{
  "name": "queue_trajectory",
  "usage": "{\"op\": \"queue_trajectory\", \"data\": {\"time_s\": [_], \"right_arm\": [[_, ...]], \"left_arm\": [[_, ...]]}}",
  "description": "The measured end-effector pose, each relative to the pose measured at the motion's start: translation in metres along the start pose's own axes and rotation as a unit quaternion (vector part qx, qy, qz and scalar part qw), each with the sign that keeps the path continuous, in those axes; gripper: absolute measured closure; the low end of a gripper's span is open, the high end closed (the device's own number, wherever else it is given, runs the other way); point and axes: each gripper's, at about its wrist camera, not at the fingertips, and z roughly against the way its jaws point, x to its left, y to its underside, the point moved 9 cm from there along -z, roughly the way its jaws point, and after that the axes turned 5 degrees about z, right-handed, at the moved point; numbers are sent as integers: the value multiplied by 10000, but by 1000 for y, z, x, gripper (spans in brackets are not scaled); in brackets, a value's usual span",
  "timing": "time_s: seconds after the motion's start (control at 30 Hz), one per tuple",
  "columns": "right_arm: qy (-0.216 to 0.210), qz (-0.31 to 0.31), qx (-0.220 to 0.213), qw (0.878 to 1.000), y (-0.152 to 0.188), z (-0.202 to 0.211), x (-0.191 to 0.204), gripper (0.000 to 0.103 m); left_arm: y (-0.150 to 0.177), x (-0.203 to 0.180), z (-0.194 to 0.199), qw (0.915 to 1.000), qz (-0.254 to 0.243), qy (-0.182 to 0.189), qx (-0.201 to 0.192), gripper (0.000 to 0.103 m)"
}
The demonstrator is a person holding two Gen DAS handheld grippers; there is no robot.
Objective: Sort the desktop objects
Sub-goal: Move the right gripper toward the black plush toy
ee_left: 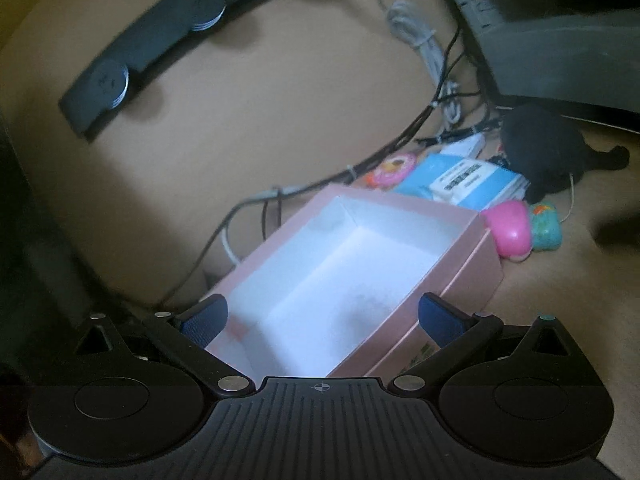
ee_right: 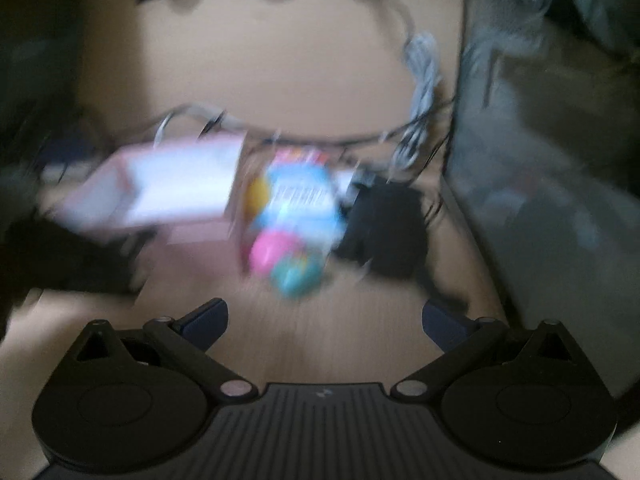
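**A:** While the left gripper (ee_left: 322, 316) hung low over the desk (ee_left: 248, 120), how did its jaws stand?

**B:** They were spread wide with nothing between them. The near end of the pink box (ee_left: 460, 276) lay just ahead of and between the two blue pads (ee_left: 204, 320), its white inside empty.

**A:** Which objects lay beyond that box?

**B:** Past its far right corner sat a pink heart-shaped toy (ee_left: 508, 232), touching the box wall, and just right of it a teal patterned toy (ee_left: 546, 226). Further ahead lay a blue-and-white tissue pack (ee_left: 464, 180), with a round pink-and-yellow toy (ee_left: 390, 170) to its left. A black soft object (ee_left: 548, 152) lay at the far right, touching the pack. Cables (ee_left: 424, 52) trailed across the desk behind them, and a dark power strip (ee_left: 152, 44) lay far ahead to the left.

**A:** And the right gripper (ee_right: 324, 320)?

**B:** Its fingers were likewise parted and empty, held above bare desk. That view was heavily blurred. The teal toy (ee_right: 296, 276) and the pink toy (ee_right: 268, 252) showed straight ahead, the tissue pack (ee_right: 300, 200) behind them, the box (ee_right: 180, 192) ahead to the left, and the black object (ee_right: 384, 228) ahead to the right.

**A:** Was anything touching either gripper?

**B:** For the right, no. For the left, contact with the box rim could not be told.
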Motion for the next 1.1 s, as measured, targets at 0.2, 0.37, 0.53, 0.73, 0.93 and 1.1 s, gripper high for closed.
{"op": "queue_trajectory", "data": {"time_s": [0.2, 0.37, 0.53, 0.73, 0.93, 1.1], "right_arm": [[-365, -527, 152, 9978, -22, -43, 7, 1], [-1227, -1249, 366, 9839, -30, -71, 17, 9], [-1822, -2460, 718, 9493, -30, -107, 2, 7], [-2655, -2554, 1332, 9201, 3, -86, 26, 0], [-2652, -2081, 1168, 9342, 35, -17, 23, 0], [-1433, -1568, 932, 9727, 72, 24, -6, 0]], "left_arm": [[21, 33, 4, 9964, 714, -27, 446, 0], [29, 35, 20, 9831, 1565, 774, 542, 0], [35, 9, 34, 9702, 1797, 1376, 867, 0], [42, -5, 41, 9649, 1887, 1459, 1095, 0], [60, -26, 66, 9615, 1821, 1645, 1239, 0], [63, -41, 77, 9623, 1898, 1519, 1216, 0]]}}
